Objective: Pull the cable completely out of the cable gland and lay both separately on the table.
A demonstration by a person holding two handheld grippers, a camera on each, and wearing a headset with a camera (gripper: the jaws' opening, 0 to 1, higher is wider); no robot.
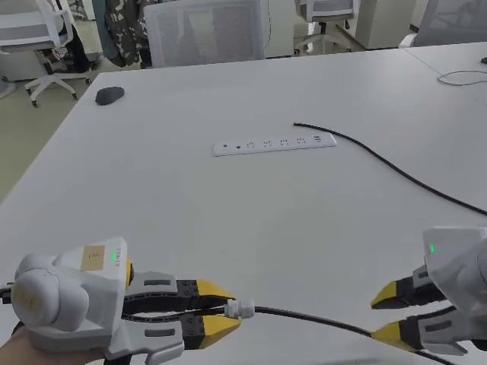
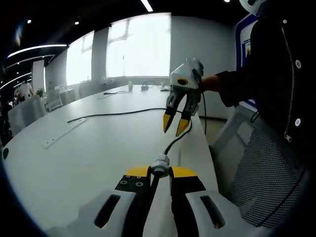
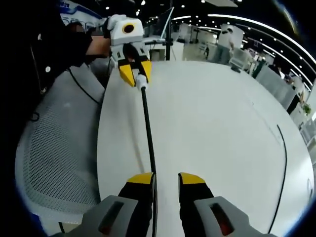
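Observation:
A white cable gland [image 1: 240, 309] sits on the end of a black cable [image 1: 312, 318] just above the white table [image 1: 228, 220], near its front edge. My left gripper [image 1: 228, 308] is shut on the gland [image 2: 160, 162], which pokes out past the yellow tips. The cable [image 2: 174, 140] runs straight across to my right gripper [image 1: 384, 315]. In the right gripper view that gripper [image 3: 166, 178] is open, and the cable [image 3: 147, 128] lies along the inner side of its left jaw. The left gripper [image 3: 134, 74] faces it with the gland [image 3: 142, 85].
A white power strip [image 1: 274, 143] lies mid-table with another black cable [image 1: 396, 171] trailing off to the right. A dark mouse [image 1: 109, 95] rests at the far left. Office chairs [image 1: 205, 30] stand behind the table, and a mesh chair [image 3: 54, 163] is beside the near edge.

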